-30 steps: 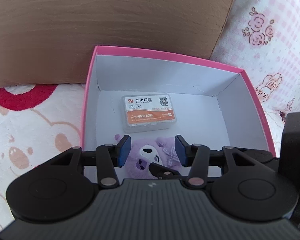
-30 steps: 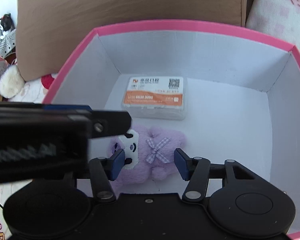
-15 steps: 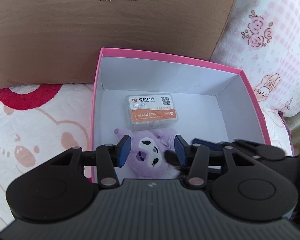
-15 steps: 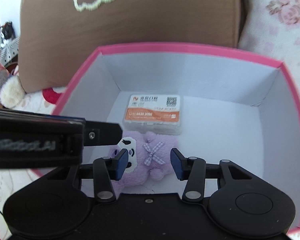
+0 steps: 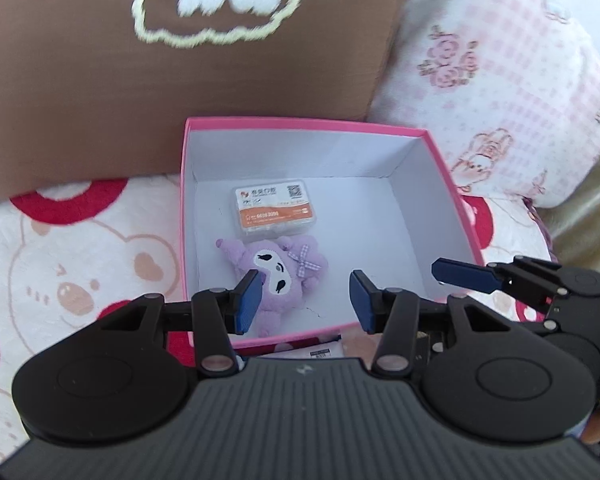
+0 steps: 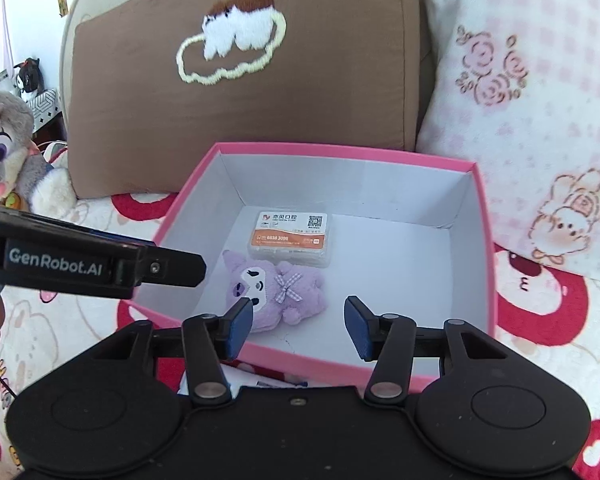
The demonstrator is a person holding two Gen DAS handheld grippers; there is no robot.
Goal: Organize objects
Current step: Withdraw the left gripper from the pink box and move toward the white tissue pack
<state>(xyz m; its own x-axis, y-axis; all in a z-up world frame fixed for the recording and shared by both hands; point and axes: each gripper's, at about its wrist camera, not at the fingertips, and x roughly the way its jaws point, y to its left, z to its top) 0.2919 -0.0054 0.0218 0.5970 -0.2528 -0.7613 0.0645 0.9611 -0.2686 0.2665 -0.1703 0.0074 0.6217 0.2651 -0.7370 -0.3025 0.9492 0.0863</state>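
A big brown pillow (image 6: pixel 236 92) stood at the far side, with a pink-and-white pillow (image 6: pixel 540 100) to its right. Both rested on a soft blanket (image 6: pixel 548 344) with red shapes on it. A grey bunny toy (image 6: pixel 8 140) sat far off to the left.

Near the pillows was the pink box (image 6: pixel 482 240), open on top. Two things lay inside on its white floor. The small clear case (image 6: pixel 293 238) with an orange label lay toward the far left part. The purple plush (image 6: pixel 278 290) lay just in front of it, touching it or nearly so, on the near left.

The left gripper (image 5: pixel 305 302) hung over the near edge of the box. Its fingers were apart and held nothing. The right gripper (image 6: pixel 298 326) hung over the near edge too. Its fingers had just been spreading wider, and nothing was between them. The plush only showed past the pads, down on the floor of the box.

Some paper-like things peeked out under the near wall of the box; I could not tell what they were.

I think the two grippers were close together, so they could bump each other. A low gripper could also catch the thin near wall and tip the box, spilling the plush and case onto the blanket.
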